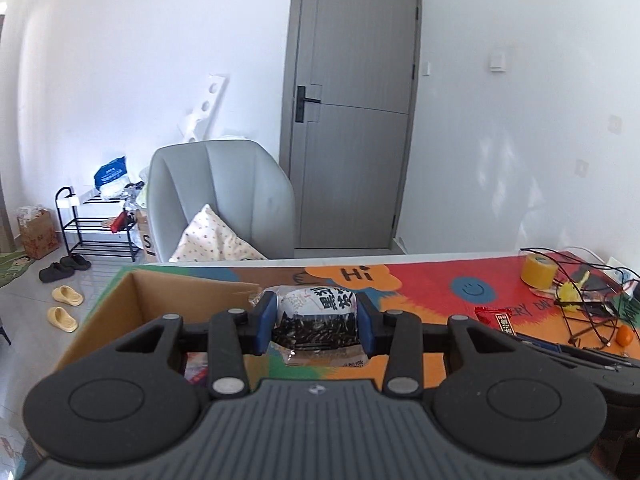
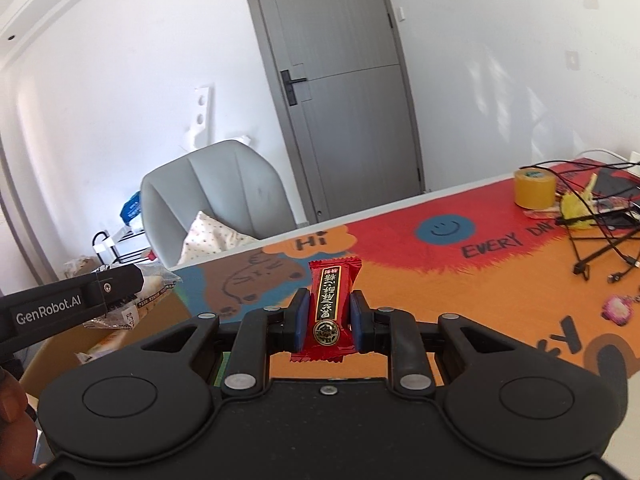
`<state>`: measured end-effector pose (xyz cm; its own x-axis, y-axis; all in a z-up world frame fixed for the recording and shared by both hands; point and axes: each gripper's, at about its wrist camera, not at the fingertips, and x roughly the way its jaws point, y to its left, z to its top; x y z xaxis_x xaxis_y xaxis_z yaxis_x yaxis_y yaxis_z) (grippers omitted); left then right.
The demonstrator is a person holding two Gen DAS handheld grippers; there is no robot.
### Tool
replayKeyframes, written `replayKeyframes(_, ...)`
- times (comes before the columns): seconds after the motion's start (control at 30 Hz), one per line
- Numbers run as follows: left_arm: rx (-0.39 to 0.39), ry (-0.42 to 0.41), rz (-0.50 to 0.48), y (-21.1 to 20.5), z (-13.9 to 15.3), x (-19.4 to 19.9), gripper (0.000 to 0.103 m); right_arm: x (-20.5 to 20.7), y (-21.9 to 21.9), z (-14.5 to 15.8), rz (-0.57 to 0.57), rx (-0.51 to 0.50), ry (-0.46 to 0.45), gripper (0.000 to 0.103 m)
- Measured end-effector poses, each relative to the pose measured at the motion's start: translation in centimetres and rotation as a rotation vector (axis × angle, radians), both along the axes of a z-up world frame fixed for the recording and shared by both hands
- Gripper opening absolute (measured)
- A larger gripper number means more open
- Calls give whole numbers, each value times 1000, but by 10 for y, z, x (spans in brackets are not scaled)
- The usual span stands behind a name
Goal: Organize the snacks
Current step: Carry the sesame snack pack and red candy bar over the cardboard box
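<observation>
Clamped in the right tongs (image 2: 326, 322), a red candy bar (image 2: 330, 308) rides above the surface (image 2: 460, 288). Left tongs (image 1: 316, 326) pinch a black-and-white snack bag (image 1: 318, 316) just beside the cardboard box (image 1: 120, 304), probably bound inside. Tape roll (image 1: 538, 272) and cables (image 1: 588, 312) sit well apart, blocking nothing.

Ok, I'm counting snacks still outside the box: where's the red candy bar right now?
The red candy bar is clamped upright in the right gripper, held above the orange part of the table mat, right of the cardboard box.
</observation>
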<state>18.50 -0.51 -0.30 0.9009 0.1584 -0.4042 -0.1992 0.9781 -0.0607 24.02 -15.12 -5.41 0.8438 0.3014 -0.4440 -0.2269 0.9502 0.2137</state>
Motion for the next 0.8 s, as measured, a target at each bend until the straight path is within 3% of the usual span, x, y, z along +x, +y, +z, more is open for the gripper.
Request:
replayKeyframes(0.63,-55,12,166,91,-4,-35,41,-11,85,13,156,-37,-35,23)
replayKeyframes(0.73,-85,17,172,104,-6,-39,44,-14,96,14,172,-48,-37,23)
replayKeyframes(0.8,-91,18,170,110,-7,-41,56,-16,105,14,181,-59,-35,23)
